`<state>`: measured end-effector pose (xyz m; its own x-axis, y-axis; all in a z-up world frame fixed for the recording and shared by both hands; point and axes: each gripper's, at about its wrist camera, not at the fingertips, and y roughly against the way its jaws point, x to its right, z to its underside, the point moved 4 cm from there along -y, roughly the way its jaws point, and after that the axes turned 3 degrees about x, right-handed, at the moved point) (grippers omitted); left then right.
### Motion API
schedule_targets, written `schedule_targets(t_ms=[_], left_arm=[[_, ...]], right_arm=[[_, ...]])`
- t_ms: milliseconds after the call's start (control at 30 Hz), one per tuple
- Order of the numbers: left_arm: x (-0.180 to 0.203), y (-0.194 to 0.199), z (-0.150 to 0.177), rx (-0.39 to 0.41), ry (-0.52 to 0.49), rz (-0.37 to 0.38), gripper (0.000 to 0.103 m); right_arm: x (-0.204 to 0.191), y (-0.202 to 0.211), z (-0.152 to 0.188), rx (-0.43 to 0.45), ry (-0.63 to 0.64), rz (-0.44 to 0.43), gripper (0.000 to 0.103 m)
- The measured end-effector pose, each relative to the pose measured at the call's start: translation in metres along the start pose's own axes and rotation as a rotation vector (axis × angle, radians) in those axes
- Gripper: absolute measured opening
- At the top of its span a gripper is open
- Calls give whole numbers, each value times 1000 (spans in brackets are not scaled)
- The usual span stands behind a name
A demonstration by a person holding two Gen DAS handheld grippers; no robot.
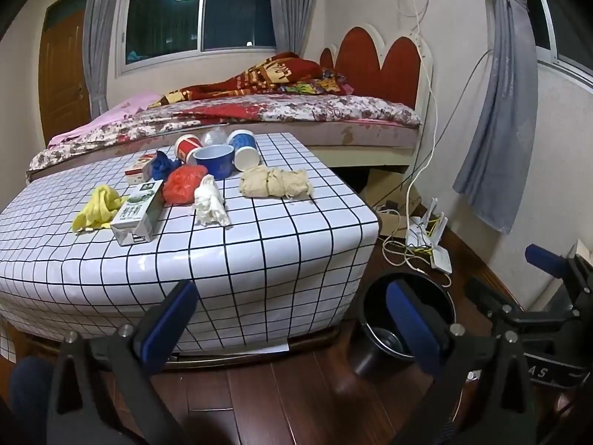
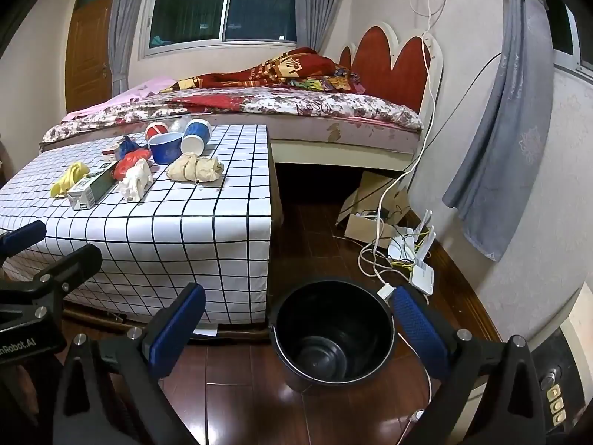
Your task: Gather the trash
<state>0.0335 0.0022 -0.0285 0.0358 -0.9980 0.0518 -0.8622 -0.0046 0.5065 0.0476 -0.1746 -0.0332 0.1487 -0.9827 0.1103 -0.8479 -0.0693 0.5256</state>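
Observation:
Trash lies on a table under a white checked cloth (image 1: 259, 259): a yellow wad (image 1: 97, 208), a milk carton (image 1: 139, 212), a red plastic bag (image 1: 183, 184), crumpled white paper (image 1: 211, 203), a beige paper wad (image 1: 274, 183), a blue bowl (image 1: 215, 160) and two tipped cups (image 1: 242, 147). A black bucket (image 2: 326, 352) stands empty on the floor beside the table. My left gripper (image 1: 292, 319) hangs open before the table's front edge, well short of the trash. My right gripper (image 2: 298, 326) is open above the bucket, nothing between its fingers.
A bed (image 2: 296, 111) with floral sheets stands right behind the table. Cables, a white router (image 2: 420, 270) and a cardboard box (image 2: 367, 222) clutter the wooden floor by the right wall. A grey curtain (image 2: 493, 141) hangs there.

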Motion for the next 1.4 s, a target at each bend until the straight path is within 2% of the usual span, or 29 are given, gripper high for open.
schedule_targets(t_ms=[1400], left_arm=[[0, -1, 6, -7, 2, 2, 102]], right_arm=[[-2, -1, -1, 2, 4, 6, 102]])
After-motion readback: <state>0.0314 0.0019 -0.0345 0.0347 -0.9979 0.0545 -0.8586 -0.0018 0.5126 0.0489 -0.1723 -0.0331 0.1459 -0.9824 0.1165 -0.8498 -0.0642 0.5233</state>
